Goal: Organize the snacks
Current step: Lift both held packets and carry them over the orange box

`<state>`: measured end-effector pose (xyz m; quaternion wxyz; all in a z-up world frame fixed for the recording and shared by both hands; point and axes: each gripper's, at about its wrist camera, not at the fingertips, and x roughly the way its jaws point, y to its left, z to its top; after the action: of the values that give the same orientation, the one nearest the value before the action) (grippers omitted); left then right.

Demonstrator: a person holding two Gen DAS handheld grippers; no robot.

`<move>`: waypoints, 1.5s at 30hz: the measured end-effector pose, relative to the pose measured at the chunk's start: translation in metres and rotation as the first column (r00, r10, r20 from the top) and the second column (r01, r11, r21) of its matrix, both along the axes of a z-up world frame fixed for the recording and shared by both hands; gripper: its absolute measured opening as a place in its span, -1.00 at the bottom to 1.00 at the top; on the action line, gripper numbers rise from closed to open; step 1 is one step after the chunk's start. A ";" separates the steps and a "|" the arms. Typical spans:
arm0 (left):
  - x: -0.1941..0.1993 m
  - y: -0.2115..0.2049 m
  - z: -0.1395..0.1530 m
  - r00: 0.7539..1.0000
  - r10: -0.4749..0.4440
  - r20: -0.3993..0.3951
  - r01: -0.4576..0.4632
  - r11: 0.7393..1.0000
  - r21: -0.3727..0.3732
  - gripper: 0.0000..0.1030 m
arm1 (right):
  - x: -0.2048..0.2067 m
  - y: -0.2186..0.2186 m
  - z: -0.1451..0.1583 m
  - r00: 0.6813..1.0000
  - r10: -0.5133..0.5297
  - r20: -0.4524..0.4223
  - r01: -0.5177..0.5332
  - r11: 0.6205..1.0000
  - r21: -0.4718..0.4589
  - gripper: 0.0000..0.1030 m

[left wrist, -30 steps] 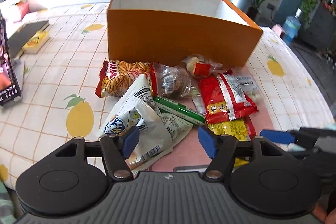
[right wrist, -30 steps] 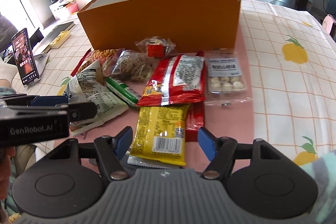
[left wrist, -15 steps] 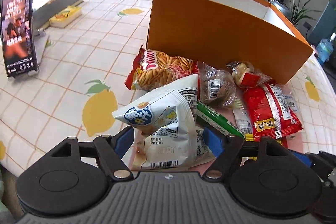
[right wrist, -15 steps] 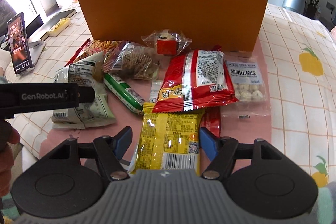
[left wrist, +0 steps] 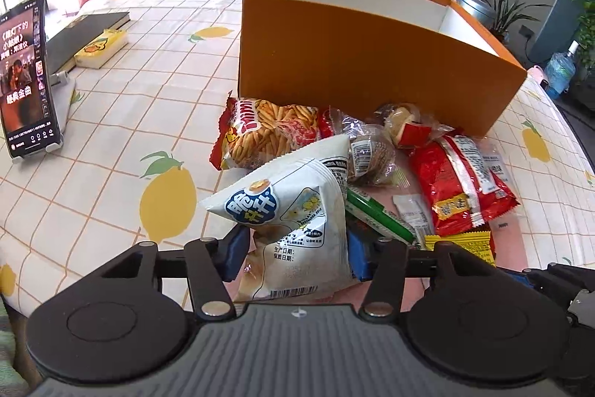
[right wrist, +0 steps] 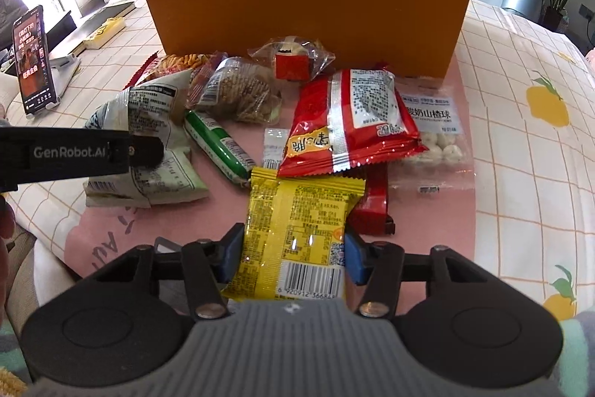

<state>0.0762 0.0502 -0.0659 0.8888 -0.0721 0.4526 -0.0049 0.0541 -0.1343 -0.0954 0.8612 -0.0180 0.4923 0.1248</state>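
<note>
In the left wrist view, the left tool [left wrist: 295, 250] is seen with its two blue pads [left wrist: 234, 253] pressed against both sides of a white snack bag [left wrist: 293, 211], so this bag is gripped. The bag is held near the front edge of the worktop [left wrist: 111, 121], on the left side of the snack pile. Behind it a red bag of stick snacks [left wrist: 267, 133] is lying, and just beside that a clear pack of brown biscuits [left wrist: 368, 151]. A small clear pack with a red label [left wrist: 409, 127] is placed close to the wall of the orange box [left wrist: 364, 62], which is standing open near the middle of the worktop. A green packet [left wrist: 375, 213] and a red foil bag [left wrist: 457, 181] are found to the right of the white bag. A phone on a stand [left wrist: 26, 77] is set up near the left edge.

In the right wrist view, the right tool [right wrist: 293, 255] is closed on a yellow packet [right wrist: 297, 233]; its pads are touching both sides of the packet. The packet is located at the front of the pile, on a pink mat [right wrist: 111, 233]. Its far end is partly covered by the red foil bag [right wrist: 349, 121]. A clear pack of white balls [right wrist: 438, 136] is lying to the right of the red foil bag. A dark red bar [right wrist: 372, 211] is visible just beside the yellow packet. The orange box [right wrist: 305, 21] is standing behind all the snacks.
</note>
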 end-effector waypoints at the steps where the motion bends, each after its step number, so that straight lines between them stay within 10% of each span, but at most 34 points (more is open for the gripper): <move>1: -0.002 -0.001 0.002 1.000 -0.004 0.003 0.004 1.000 0.010 0.14 | -0.002 -0.001 0.002 1.000 0.001 -0.002 -0.001 1.000 0.004 0.00; 24: -0.032 -0.040 0.092 0.967 -0.193 0.169 0.186 0.981 0.057 -0.01 | -0.034 -0.060 0.098 0.986 -0.051 0.157 0.029 0.990 0.137 -0.01; 34: 0.028 -0.047 0.141 0.938 -0.253 0.236 0.226 0.965 0.136 -0.01 | 0.019 -0.058 0.152 0.968 0.024 0.249 -0.055 0.992 0.117 -0.01; 45: 0.117 -0.042 0.130 0.953 -0.248 0.172 0.212 0.955 0.206 0.00 | 0.135 -0.033 0.156 0.967 0.074 0.243 -0.082 0.996 0.024 -0.01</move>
<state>0.1936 0.0082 0.0637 0.9251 0.0650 0.3668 -0.0736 0.1893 -0.1670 0.0605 0.9095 -0.0376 0.3802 0.1638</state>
